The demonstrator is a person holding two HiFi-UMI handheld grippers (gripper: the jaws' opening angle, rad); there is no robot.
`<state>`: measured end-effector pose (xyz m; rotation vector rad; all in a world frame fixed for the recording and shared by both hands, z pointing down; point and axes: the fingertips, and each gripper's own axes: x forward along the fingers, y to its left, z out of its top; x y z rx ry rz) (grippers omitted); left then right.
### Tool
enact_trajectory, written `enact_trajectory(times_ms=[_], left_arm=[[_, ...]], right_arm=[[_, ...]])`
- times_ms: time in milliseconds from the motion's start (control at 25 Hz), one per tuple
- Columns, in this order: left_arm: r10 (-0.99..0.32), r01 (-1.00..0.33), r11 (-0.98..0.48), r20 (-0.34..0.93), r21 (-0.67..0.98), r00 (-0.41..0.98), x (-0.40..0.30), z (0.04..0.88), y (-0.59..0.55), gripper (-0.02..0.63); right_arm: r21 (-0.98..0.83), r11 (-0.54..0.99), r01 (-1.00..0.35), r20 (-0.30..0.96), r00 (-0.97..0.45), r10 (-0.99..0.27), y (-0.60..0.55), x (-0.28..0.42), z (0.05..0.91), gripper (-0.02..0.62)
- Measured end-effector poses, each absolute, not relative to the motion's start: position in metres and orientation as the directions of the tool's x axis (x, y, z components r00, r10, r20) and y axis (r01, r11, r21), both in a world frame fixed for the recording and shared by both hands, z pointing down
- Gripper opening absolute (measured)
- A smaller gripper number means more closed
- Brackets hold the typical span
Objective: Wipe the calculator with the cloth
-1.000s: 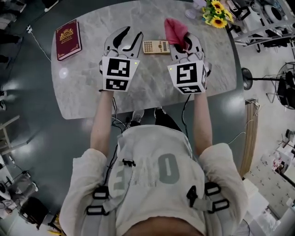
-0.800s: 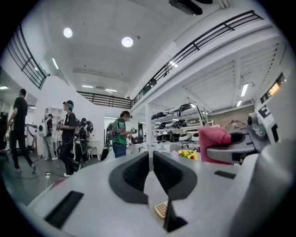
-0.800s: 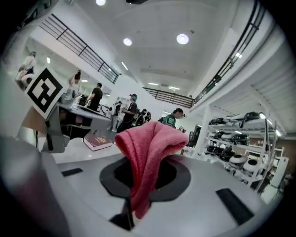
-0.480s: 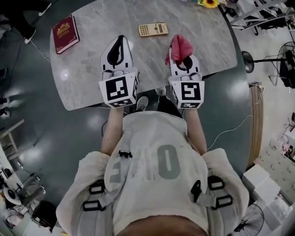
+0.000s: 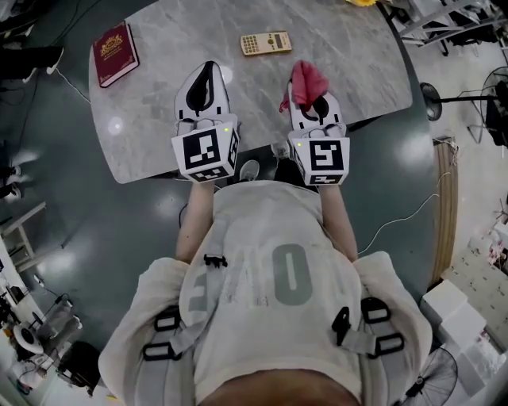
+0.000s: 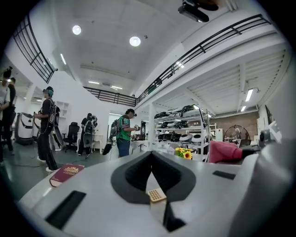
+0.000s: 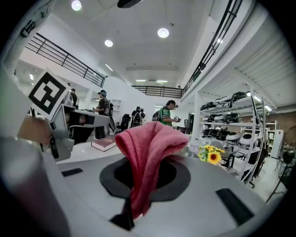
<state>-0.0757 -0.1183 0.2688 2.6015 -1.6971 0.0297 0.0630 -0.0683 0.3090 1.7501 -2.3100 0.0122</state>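
Risk: the calculator [image 5: 266, 43] lies loose on the smooth table [image 5: 151, 143], so a wipe may just push it along. The cloth [image 5: 303, 75], pinched at one fold, may pull free under pressure. The left gripper [image 5: 208, 68] is closed and empty. The right gripper [image 5: 309, 89] is clamped on the cloth. Both sit side by side near the table's near edge, about level, with the calculator well ahead.

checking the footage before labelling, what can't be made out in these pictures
- calculator: keys and display too small in the head view.
- book: cover print too small, head view.
- flowers: cut off by the head view's top edge.
- right gripper: fingertips covered by the cloth in the right gripper view.
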Motion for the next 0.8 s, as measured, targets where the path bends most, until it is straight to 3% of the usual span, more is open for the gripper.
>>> enact_trajectory(times_ms=[800], left_arm=[[-0.924, -0.925, -0.380, 0.039, 0.013, 0.380, -0.075, 0.267, -0.127, 0.020]], right_arm=[[0.101, 0.299, -0.949, 0.224, -0.271, -0.936, -0.081, 0.079, 0.316, 0.055]])
